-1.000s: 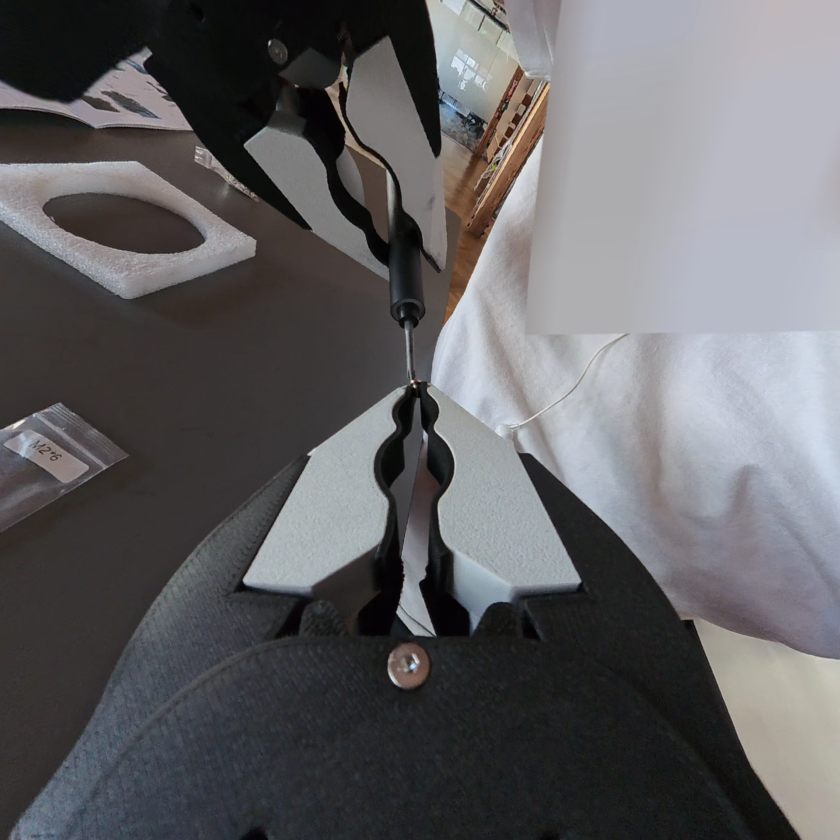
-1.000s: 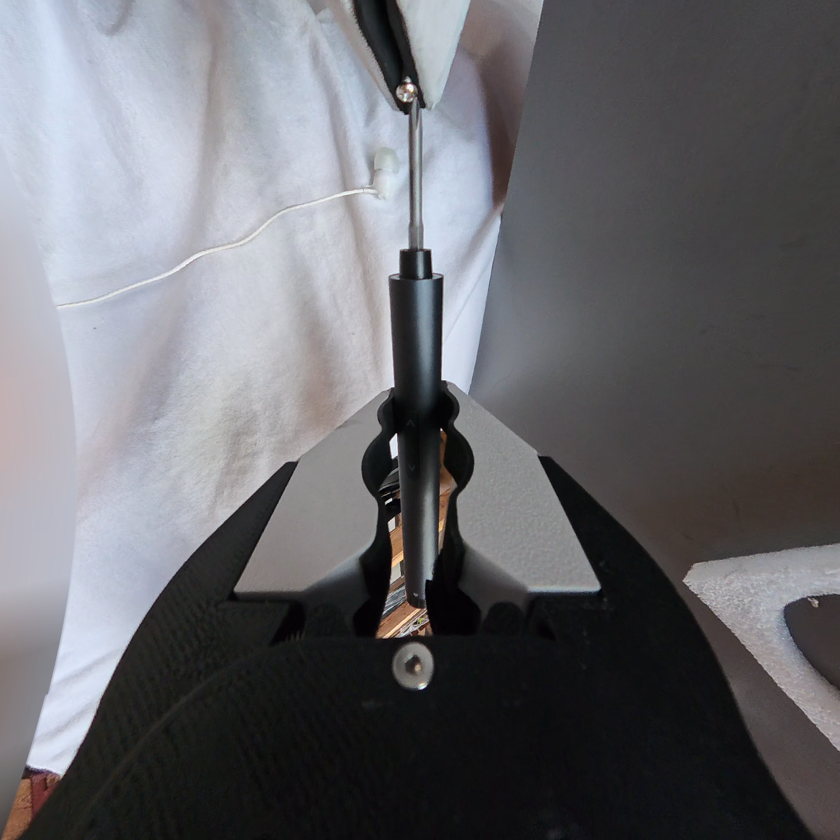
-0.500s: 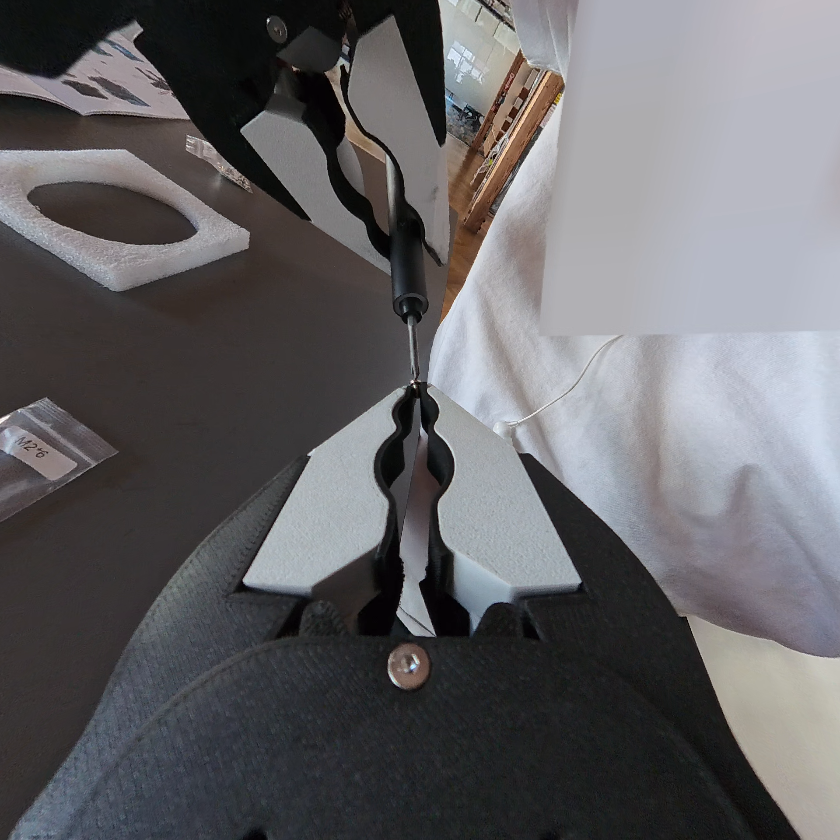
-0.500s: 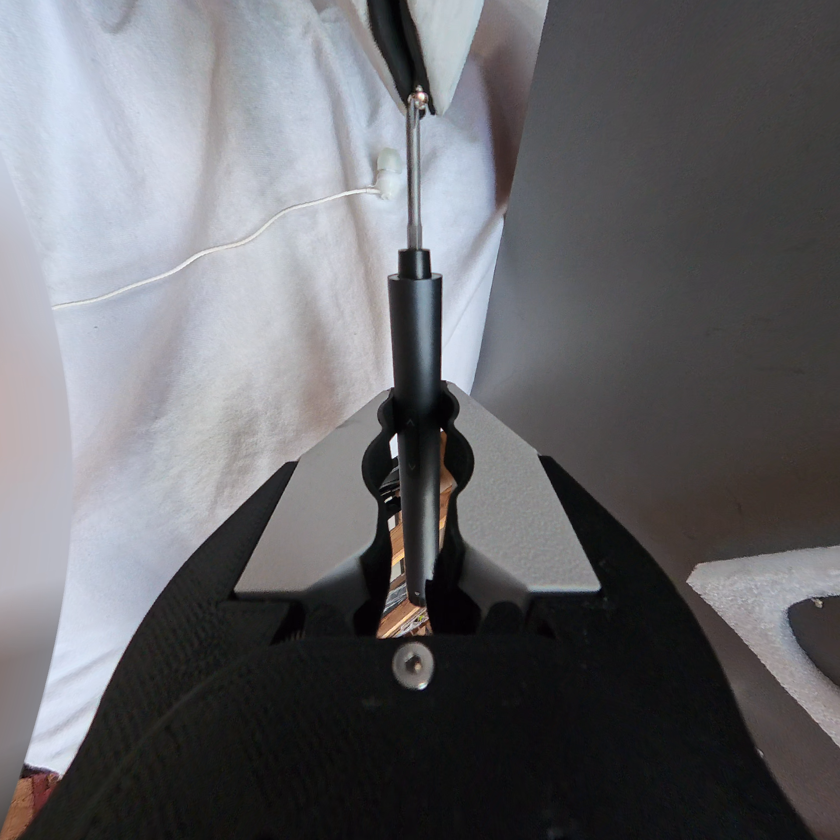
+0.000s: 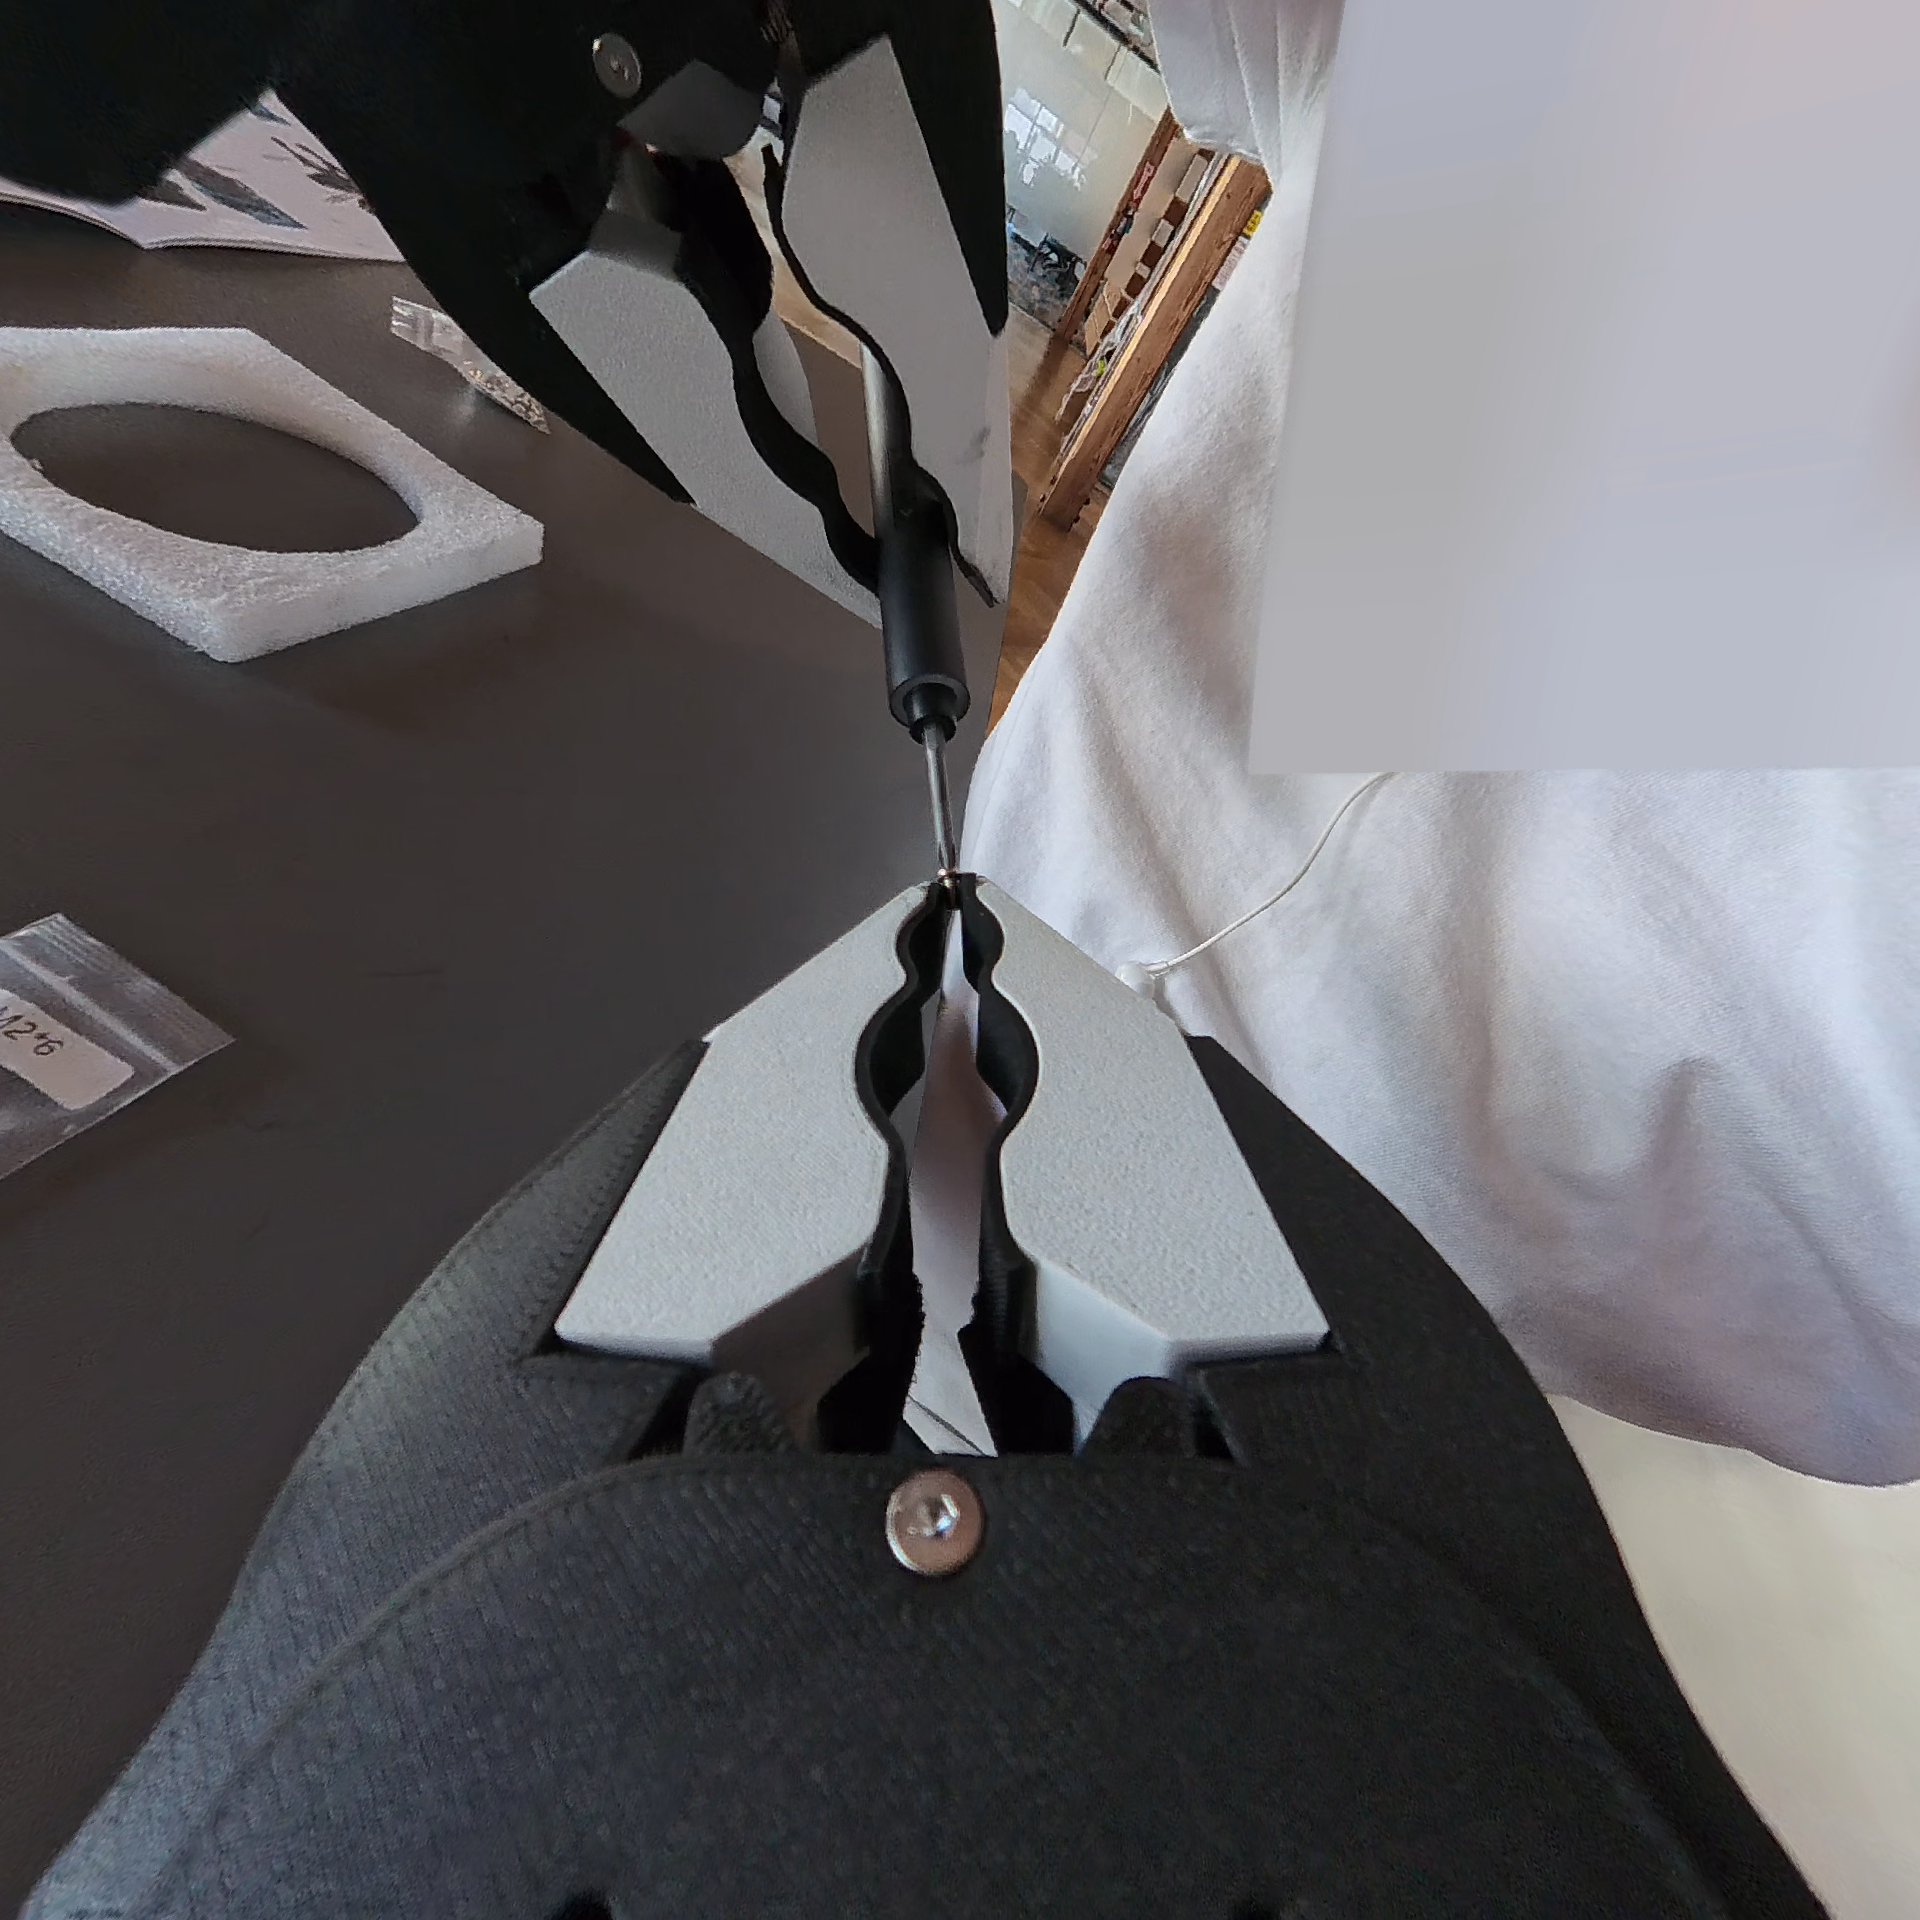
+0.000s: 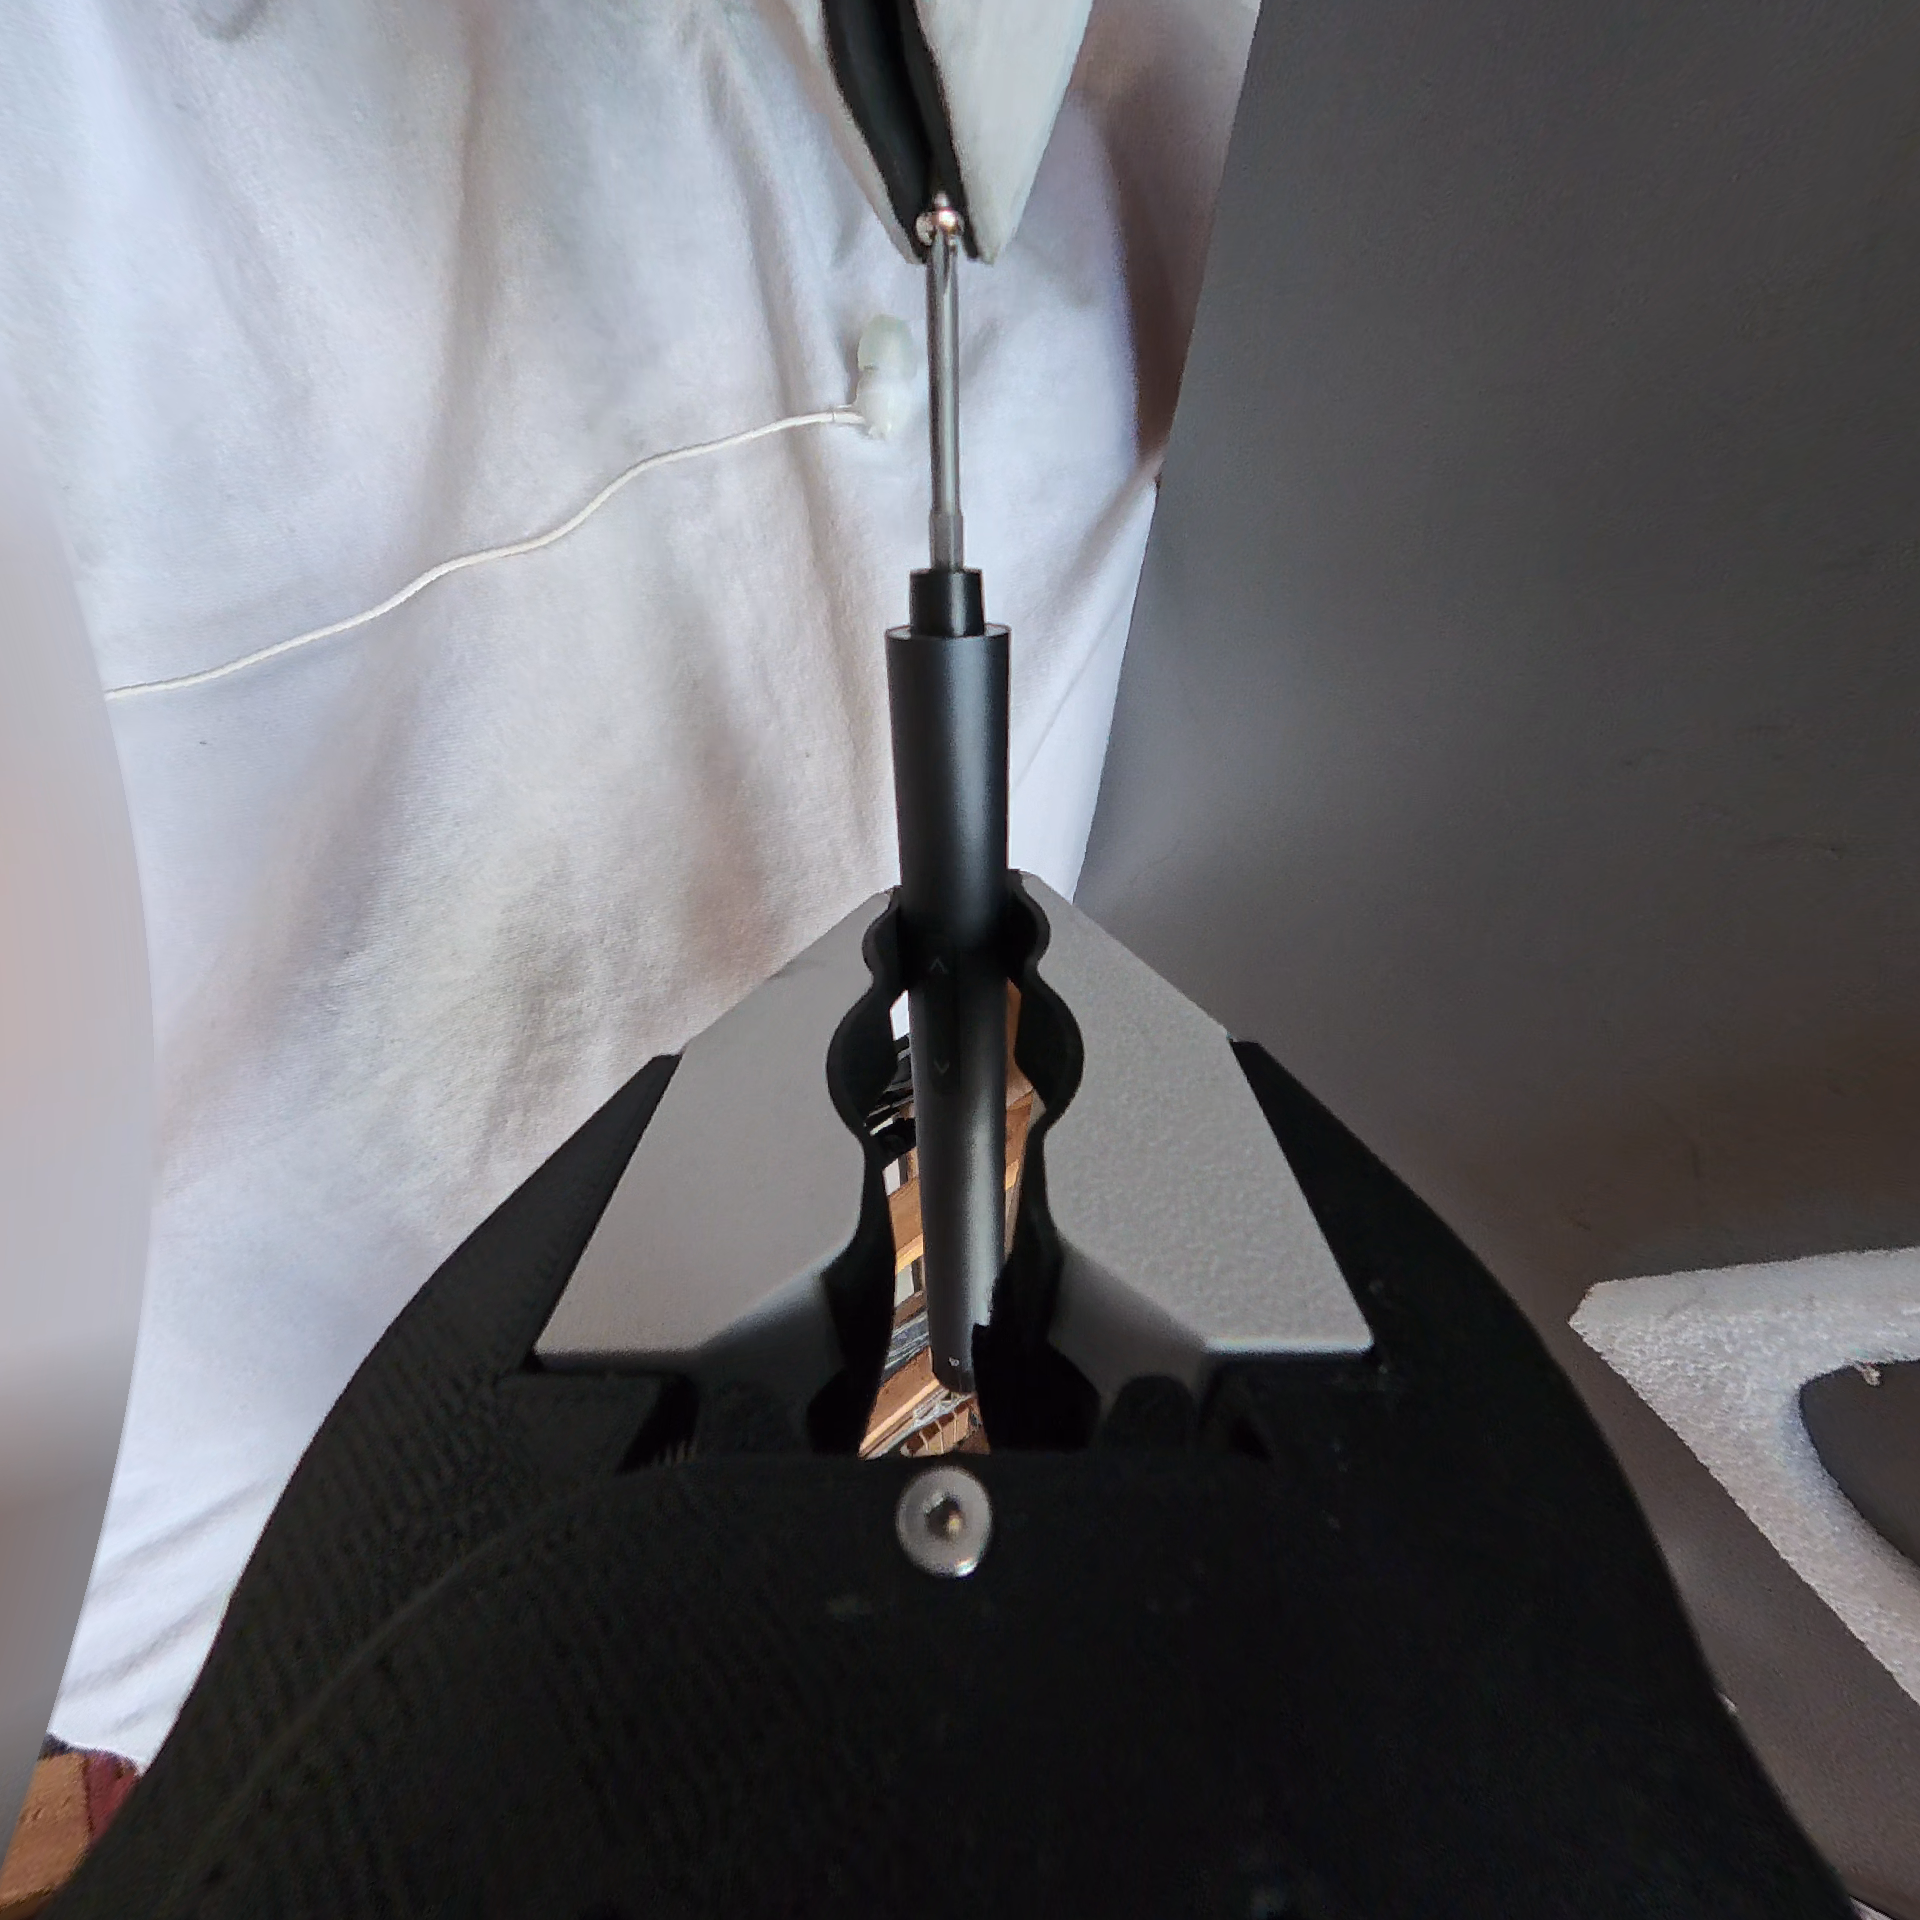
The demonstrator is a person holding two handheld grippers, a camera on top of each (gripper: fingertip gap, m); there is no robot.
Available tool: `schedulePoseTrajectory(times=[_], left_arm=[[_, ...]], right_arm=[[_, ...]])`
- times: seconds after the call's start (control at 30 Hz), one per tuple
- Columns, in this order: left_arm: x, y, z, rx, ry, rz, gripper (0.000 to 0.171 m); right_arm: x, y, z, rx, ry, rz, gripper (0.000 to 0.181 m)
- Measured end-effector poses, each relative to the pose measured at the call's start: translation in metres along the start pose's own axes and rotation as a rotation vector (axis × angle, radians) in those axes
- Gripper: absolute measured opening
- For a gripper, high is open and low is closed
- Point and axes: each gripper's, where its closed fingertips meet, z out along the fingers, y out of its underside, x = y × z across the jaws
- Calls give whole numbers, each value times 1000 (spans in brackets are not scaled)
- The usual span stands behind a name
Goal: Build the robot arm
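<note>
My right gripper (image 6: 951, 914) is shut on a black pen-shaped screwdriver (image 6: 951, 790) that points forward along its fingers. The thin metal bit (image 6: 943, 384) reaches to a small silver screw (image 6: 943, 218) pinched at the tip of my left gripper. In the left wrist view my left gripper (image 5: 951, 888) is shut on that tiny screw (image 5: 948, 881), and the screwdriver (image 5: 920, 623) comes down from the right gripper (image 5: 914, 509) above so that its bit meets the screw. Both grippers are held above the near edge of a dark table (image 5: 416, 831).
A white foam frame (image 5: 239, 488) with an oval cut-out lies on the table, also in the right wrist view (image 6: 1745, 1382). A small labelled plastic bag (image 5: 73, 1049) lies at left, another clear bag (image 5: 468, 358) and a paper sheet (image 5: 260, 208) farther back. A person in a white shirt (image 5: 1455, 1039) with an earphone cord (image 6: 520, 540) stands close. About 9 cm separates my left fingertips from my right.
The two grippers have shifted slightly together; the foam frame and bag slid a little left in the left wrist view. The bit stays on the screw.
</note>
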Motion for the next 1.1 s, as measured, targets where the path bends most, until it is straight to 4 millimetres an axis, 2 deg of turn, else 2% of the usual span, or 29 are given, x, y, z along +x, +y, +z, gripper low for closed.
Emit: schedulePoseTrajectory(times=[0.23, 0.4, 1.1], left_arm=[[8, 5, 5, -46, 98, -100, 1], [8, 1, 3, -13, 139, -164, 1], [8, 3, 4, -16, 151, -184, 1]], right_arm=[[4, 0, 0, -34, 60, -32, 16], [5, 3, -2, -68, 110, -52, 17], [6, 4, -1, -83, 133, -64, 17]])
